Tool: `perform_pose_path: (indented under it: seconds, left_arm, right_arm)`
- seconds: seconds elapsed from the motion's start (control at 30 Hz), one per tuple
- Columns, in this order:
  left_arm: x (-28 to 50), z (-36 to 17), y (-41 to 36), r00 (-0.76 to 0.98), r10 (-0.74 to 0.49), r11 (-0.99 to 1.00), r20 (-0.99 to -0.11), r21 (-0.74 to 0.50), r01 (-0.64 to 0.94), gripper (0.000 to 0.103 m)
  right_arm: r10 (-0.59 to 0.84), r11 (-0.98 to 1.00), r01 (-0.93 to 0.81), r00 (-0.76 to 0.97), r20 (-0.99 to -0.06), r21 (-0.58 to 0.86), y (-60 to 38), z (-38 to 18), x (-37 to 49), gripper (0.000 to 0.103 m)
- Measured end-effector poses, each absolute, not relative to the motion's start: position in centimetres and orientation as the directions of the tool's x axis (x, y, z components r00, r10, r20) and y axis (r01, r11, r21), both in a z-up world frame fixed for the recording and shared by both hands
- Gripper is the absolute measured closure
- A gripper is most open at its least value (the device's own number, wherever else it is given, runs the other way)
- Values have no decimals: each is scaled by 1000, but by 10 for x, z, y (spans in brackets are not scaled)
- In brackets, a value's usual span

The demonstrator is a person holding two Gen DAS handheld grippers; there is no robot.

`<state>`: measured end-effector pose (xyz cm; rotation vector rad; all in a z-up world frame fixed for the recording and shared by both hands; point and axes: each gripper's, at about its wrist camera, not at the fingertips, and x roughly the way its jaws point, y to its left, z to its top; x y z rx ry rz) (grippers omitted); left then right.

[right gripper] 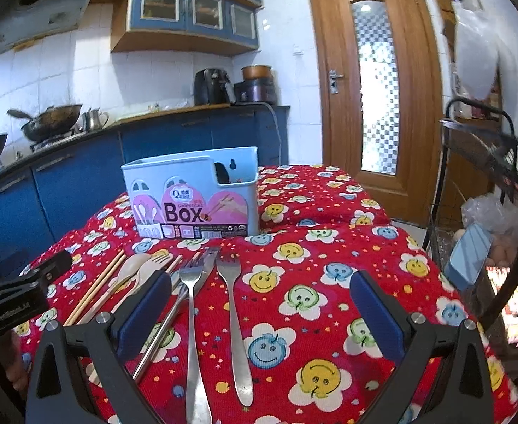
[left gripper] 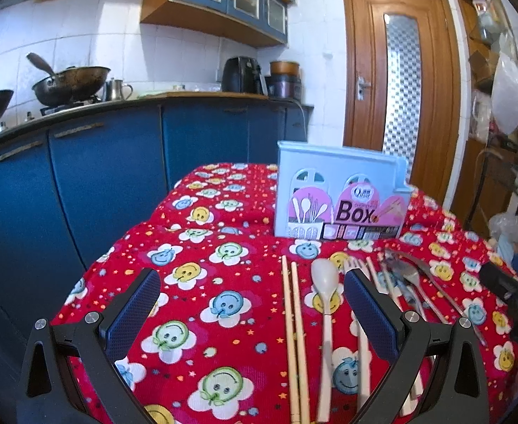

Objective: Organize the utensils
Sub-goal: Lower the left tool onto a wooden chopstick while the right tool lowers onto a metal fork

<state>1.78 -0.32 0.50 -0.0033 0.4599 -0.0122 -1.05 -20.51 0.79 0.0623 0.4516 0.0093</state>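
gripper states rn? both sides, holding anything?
Left gripper: jaws open, empty, over the red smiley-flower tablecloth.
Right gripper: jaws open, empty, above two silver metal forks.

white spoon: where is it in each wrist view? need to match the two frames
Left wrist: white spoon lies centre, bowl toward the box, between the chopsticks and the left gripper's right finger.
Right wrist: white spoon sits lower left, partly hidden behind the right gripper's left finger, right of the chopsticks.
Shared landmark: light blue utensil box standing behind the row.
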Motion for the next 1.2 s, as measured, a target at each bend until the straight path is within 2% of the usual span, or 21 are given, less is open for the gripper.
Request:
perform_pose_path:
  seconds: [0.13, 0.3, 0.37, 0.53, 0.7, 0.8, 1.0, 1.13, 1.2]
  left_arm:
    - [30, 11, -4, 859, -9, 998, -512, 46, 38, 0]
    - [46, 15, -4, 787, -82, 991, -611, 31, 127, 0]
    - [51, 16, -4, 768, -74, 990, -636, 46, 134, 0]
    - [67, 14, 2, 696, -37, 985, -717, 93, 148, 4]
    - [83, 2, 8, 564, -59, 983, -824, 51, 176, 22]
    - [91, -8, 10, 491, -77, 983, -868, 15, 181, 29]
    - [99, -15, 9, 430, -95, 982, -898, -14, 188, 33]
    - [106, -13, 9, 418, -90, 983, -904, -12, 185, 34]
    - [109, -12, 9, 400, -127, 981, -908, -54, 189, 35]
  right_arm:
    - [46, 999, -34, 871, -489, 35, -204, 22, -1, 0]
    - [40, 999, -35, 803, -594, 19, -206, 25, 20, 0]
    - [60, 998, -61, 767, -639, 21, -205, 24, 28, 2]
    - [95, 993, -116, 683, -725, 21, -201, 22, 43, 20]
    - [131, 986, -158, 589, -797, 45, -199, 19, 57, 43]
    - [171, 980, -174, 530, -831, 91, -200, 15, 63, 52]
    - [200, 972, -205, 460, -865, 116, -196, 8, 70, 63]
    - [201, 969, -221, 439, -876, 112, -194, 5, 72, 64]
    - [206, 967, -227, 430, -879, 115, -193, 5, 73, 66]
